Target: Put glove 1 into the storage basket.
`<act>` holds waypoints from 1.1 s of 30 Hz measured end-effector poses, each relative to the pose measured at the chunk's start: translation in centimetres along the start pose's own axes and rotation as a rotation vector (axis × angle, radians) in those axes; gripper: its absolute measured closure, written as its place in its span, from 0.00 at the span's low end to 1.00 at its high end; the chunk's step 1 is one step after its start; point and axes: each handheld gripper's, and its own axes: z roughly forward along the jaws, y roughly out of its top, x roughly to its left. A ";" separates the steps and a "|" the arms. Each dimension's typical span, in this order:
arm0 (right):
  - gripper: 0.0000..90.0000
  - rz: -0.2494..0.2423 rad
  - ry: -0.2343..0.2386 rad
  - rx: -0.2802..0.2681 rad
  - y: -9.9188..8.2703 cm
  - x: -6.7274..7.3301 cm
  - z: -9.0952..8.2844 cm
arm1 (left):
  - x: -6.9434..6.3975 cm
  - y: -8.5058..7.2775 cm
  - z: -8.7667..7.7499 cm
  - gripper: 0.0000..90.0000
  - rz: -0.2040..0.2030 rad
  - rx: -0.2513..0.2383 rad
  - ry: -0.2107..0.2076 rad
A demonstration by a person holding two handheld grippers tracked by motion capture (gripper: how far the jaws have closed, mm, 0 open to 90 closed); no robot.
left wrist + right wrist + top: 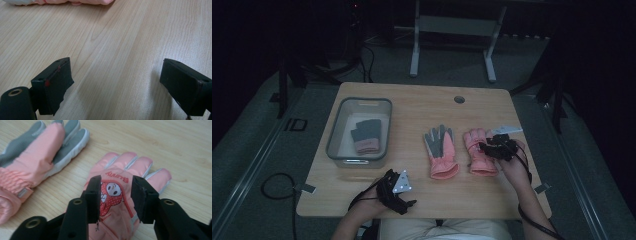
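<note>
Two pink gloves lie side by side on the wooden table point(412, 107). The left glove point(441, 152) point(37, 157) shows its grey palm. The right glove point(479, 156) point(120, 171) lies back up, with a cartoon patch. My right gripper point(493, 147) point(116, 195) hovers just over that patch, jaws open and not pressing the fabric. My left gripper point(402, 189) point(117, 85) rests near the front edge with its jaws wide open over bare wood. A pink glove cuff point(75, 2) sits at the far edge of the left gripper view.
A grey plastic bin point(332, 135) stands at the table's left, holding a dark grey pair of gloves with pink cuffs point(366, 135). A cable hole point(459, 99) sits near the far edge. A white tag point(506, 130) lies beyond the right glove.
</note>
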 end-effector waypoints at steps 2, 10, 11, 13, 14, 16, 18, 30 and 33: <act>0.64 -0.021 -0.028 0.030 -0.5 0.1 0.9 | 0.0 0.0 0.0 0.11 -0.002 -0.003 -0.001; 0.55 0.001 -0.054 0.045 -2.1 0.2 2.0 | 0.0 0.0 0.0 0.11 0.002 0.001 0.001; 0.55 0.007 -0.049 0.042 -2.2 0.2 2.1 | 0.0 0.0 0.0 0.11 0.002 0.002 0.001; 0.55 0.005 -0.049 0.041 -2.2 0.2 2.2 | 0.0 0.0 0.1 0.11 0.003 0.004 0.001; 0.55 0.008 -0.048 0.040 -2.3 0.2 2.2 | 0.0 0.0 0.1 0.11 0.002 0.003 0.001; 0.57 0.029 -0.045 0.038 -2.4 0.2 2.3 | 0.0 0.0 0.1 0.11 0.002 0.003 0.001; 0.65 0.039 -0.056 0.040 -2.5 0.2 2.3 | 0.0 0.0 0.0 0.11 0.000 0.003 0.000; 0.95 0.114 -0.079 0.026 -1.3 1.0 1.2 | 0.0 0.0 0.0 0.11 -0.002 -0.006 -0.004; 0.95 0.104 -0.092 0.015 -0.3 1.3 0.4 | 0.0 0.0 0.0 0.11 -0.001 -0.006 -0.004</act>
